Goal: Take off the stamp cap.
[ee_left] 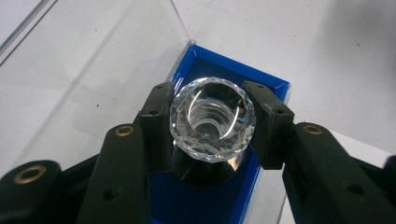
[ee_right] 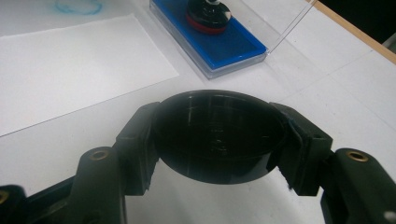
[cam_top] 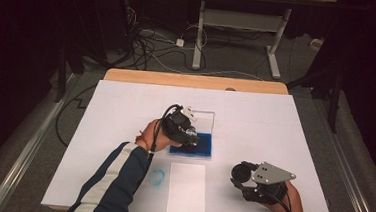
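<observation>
Pinching the stamp [ee_left: 212, 119] with the left gripper [cam_top: 186, 131], both jaws pressing on opposite sides of its faceted, glass-clear knob. Setting the stamp's dark base down on the blue ink pad [cam_top: 203, 144], toward the pad's near-left part in the high view.

Judging the knob as hard and slick, so likely to twist or slip between flat pads, and probably chippable if knocked. Taking hold across its widest ring, as here, seems safest, with the stamp upright and the inked face kept off everything but pad and paper.

Clamping the round black cap [ee_right: 219, 135] in the right gripper [cam_top: 245, 176], jaws closed on its rim, hollow side facing the camera with nothing visible inside. Holding it low over the table [cam_top: 275, 122], well right of the pad.

Regarding containers: treating the shallow clear case as the pad's tray, with its transparent lid [cam_top: 202, 119] standing open at the far edge and nothing in it but pad and stamp. Noting the white paper sheet [cam_top: 186, 188] lying just in front of the case, unmarked, and a faint blue ring [cam_top: 156, 177] on the table cover to its left.
</observation>
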### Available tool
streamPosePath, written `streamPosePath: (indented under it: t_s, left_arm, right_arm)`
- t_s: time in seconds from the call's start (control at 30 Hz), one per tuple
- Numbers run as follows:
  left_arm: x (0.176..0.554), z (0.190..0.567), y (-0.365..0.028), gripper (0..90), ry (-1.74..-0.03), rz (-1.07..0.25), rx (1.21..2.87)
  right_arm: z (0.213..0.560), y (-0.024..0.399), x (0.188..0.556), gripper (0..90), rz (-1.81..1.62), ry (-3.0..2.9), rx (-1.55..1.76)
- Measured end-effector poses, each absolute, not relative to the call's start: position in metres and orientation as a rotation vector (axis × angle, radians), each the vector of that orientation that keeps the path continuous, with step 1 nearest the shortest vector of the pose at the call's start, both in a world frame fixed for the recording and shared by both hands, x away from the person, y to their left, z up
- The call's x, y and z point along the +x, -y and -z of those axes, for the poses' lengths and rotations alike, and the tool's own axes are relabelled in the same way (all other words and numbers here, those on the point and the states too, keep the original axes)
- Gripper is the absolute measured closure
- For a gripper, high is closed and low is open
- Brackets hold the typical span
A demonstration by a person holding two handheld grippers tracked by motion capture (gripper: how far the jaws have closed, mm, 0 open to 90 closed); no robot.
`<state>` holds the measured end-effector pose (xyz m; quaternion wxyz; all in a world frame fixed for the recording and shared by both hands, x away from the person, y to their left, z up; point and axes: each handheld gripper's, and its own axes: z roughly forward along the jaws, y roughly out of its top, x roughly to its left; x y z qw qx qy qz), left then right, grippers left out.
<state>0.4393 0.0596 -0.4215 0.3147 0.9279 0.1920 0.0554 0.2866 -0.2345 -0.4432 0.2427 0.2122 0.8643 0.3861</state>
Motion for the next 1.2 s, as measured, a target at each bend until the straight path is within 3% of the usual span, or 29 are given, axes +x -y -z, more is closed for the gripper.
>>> streamPosePath:
  t_s: [1.2]
  left_arm:
    - [0.4325,0.4299,-0.0689,54.4,-0.541,-0.107,2.364]
  right_arm:
    - [0.4438,0.2332,0.2853,38.4,-1.044,-2.373,0.569]
